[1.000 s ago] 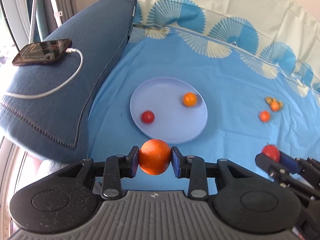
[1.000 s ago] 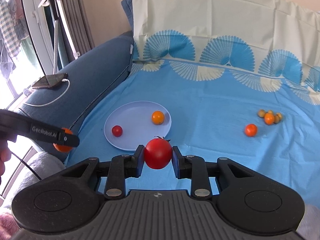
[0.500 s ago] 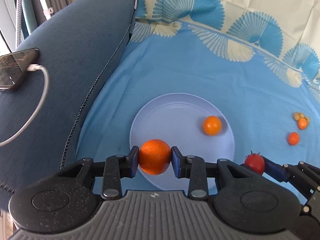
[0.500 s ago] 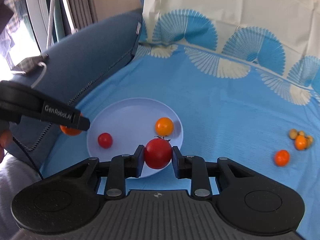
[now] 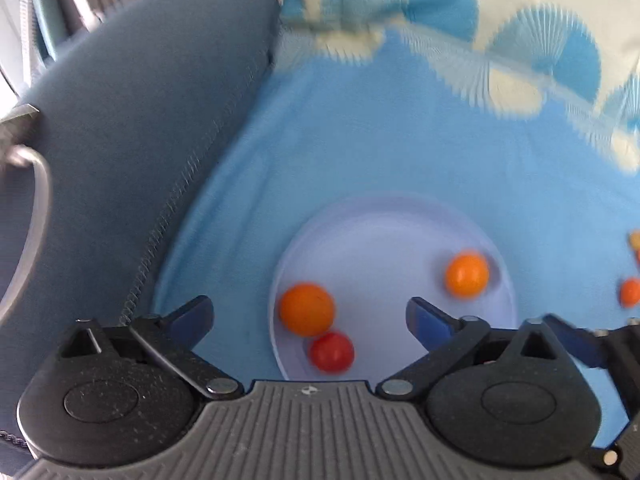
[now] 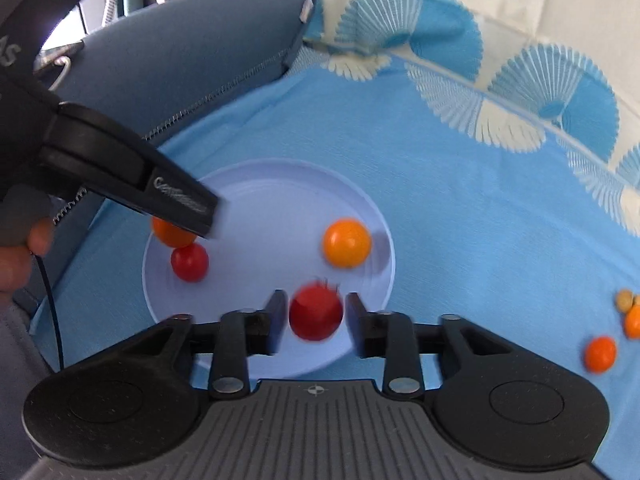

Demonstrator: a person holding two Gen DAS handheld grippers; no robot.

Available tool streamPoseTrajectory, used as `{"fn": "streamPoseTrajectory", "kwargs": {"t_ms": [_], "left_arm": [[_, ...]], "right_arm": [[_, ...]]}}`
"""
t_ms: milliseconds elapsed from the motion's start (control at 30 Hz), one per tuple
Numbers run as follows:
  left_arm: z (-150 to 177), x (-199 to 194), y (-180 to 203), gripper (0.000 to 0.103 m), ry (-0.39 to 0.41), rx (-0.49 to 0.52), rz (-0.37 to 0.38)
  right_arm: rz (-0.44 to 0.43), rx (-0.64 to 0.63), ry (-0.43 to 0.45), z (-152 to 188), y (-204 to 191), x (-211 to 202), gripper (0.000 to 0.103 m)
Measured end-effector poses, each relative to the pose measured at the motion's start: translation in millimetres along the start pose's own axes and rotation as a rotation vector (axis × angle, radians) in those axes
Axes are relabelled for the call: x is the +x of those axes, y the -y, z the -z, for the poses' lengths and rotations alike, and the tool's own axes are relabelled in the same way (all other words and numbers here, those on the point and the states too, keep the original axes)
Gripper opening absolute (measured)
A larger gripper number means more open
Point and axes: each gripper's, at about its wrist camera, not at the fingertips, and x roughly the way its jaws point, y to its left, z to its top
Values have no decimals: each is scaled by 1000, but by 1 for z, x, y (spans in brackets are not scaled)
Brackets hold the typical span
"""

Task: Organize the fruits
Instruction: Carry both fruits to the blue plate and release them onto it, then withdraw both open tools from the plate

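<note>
Blue bedding [image 6: 460, 208] with a fan-patterned border covers the surface, while a dark blue cushion [image 5: 132, 152] rises along the left side, its stitched seam meeting the sheet. On the sheet sits a pale lavender plate [image 6: 256, 184], shown in both wrist views. The left gripper [image 5: 310, 318] hangs over the plate's near left edge with its blue-padded fingers spread wide and nothing between them; from the right wrist view one of its black fingers [image 6: 180, 200] crosses the plate's left rim. Just ahead of that gap an orange [image 5: 307, 309] rests on the plate, touching a small red tomato [image 5: 332, 351] on its near side. The right gripper [image 6: 316, 322] is poised over the plate's near edge, its fingers parted a little on either side of a larger red tomato [image 6: 316, 313], with a sliver of space visible on each side; motion blur leaves it unclear whether that tomato has settled on the plate. A yellow-orange fruit [image 6: 346, 242] lies toward the plate's right side, apart from the others. Well to the right, on the bare sheet, a small orange fruit [image 6: 599, 354] lies near a little cluster of orange and tan fruits [image 6: 630, 312].
</note>
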Motion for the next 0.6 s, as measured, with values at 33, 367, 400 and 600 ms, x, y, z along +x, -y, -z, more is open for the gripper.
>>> {"fn": "streamPoseTrajectory", "kwargs": {"t_ms": [33,367,400,600], "left_arm": [[-1,-7,-1,103,9,7,14],[53,-92,-16,103,41,12,-7],[61,-101,-16,103,40,10,-12],[101,-141,-23,103,46,-13,-4]], "right_arm": [[13,-10,24,-2,0,-6,75],[53,10,109,25,-14,-105,102],[70,21,109,30,-19,-114,102],[187,70,132,56,-42,-156,102]]}}
